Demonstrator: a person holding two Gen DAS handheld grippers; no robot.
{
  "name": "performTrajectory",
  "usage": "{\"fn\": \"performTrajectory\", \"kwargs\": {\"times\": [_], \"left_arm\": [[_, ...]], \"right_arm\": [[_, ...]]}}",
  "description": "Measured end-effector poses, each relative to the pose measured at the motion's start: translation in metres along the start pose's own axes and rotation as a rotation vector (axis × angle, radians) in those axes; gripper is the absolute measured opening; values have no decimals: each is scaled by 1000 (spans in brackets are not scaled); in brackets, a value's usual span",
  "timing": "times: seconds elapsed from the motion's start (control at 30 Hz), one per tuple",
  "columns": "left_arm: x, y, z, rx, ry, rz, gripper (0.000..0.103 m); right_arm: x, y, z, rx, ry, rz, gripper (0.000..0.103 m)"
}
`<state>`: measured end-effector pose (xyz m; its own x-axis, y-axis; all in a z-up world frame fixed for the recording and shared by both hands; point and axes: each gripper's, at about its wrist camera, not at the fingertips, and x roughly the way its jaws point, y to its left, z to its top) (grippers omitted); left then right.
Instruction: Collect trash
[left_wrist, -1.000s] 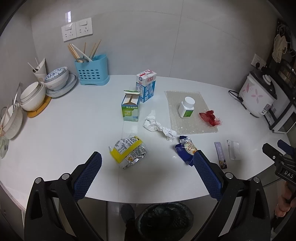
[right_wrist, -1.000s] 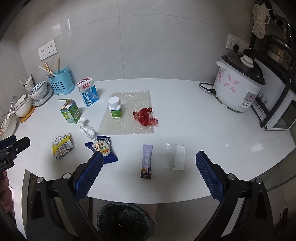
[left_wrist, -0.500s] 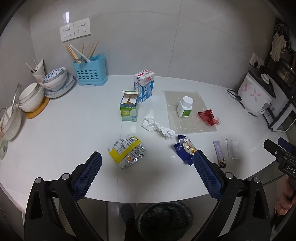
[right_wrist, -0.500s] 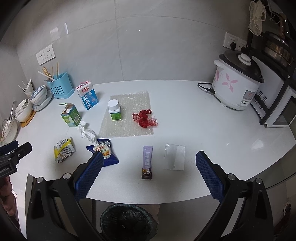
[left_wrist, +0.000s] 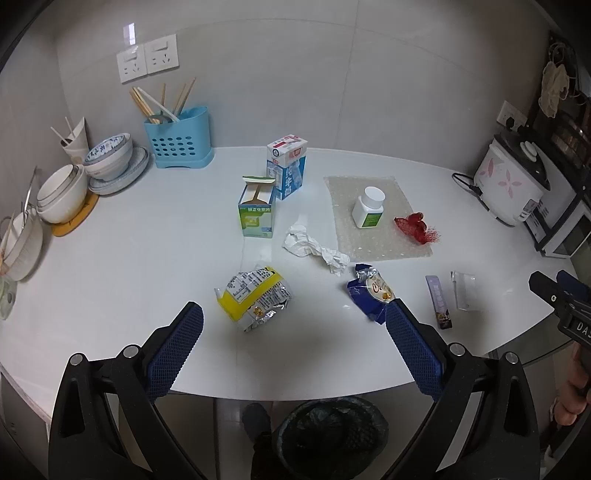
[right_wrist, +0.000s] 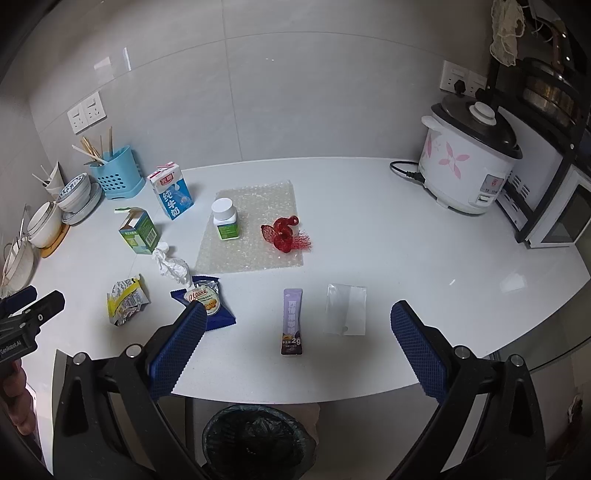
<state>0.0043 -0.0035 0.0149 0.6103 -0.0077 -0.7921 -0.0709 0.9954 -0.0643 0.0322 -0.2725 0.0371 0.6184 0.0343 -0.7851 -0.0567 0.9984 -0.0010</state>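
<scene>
Trash lies on the white counter: a yellow snack bag, a blue cookie wrapper, crumpled tissue, a purple sachet, a clear plastic bag, red netting, a white pill bottle on bubble wrap, a green carton and a blue milk carton. A black-lined bin stands on the floor below the counter edge. My left gripper is open and empty near the snack bag. My right gripper is open and empty near the sachet.
Stacked bowls and a blue utensil holder stand at the back left. A rice cooker with its cord and a microwave stand at the right. The counter's curved front edge runs just under both grippers.
Both grippers have pulled back and risen slightly, so the counter looks a little farther away. Nothing on the counter has moved.
</scene>
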Motion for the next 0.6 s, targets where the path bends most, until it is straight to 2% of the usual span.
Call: {"fn": "performTrajectory", "kwargs": {"times": [0.6], "left_arm": [[-7, 2, -2, 3, -12, -12, 97]], "right_arm": [[-3, 5, -2, 0, 3, 2, 96]]}}
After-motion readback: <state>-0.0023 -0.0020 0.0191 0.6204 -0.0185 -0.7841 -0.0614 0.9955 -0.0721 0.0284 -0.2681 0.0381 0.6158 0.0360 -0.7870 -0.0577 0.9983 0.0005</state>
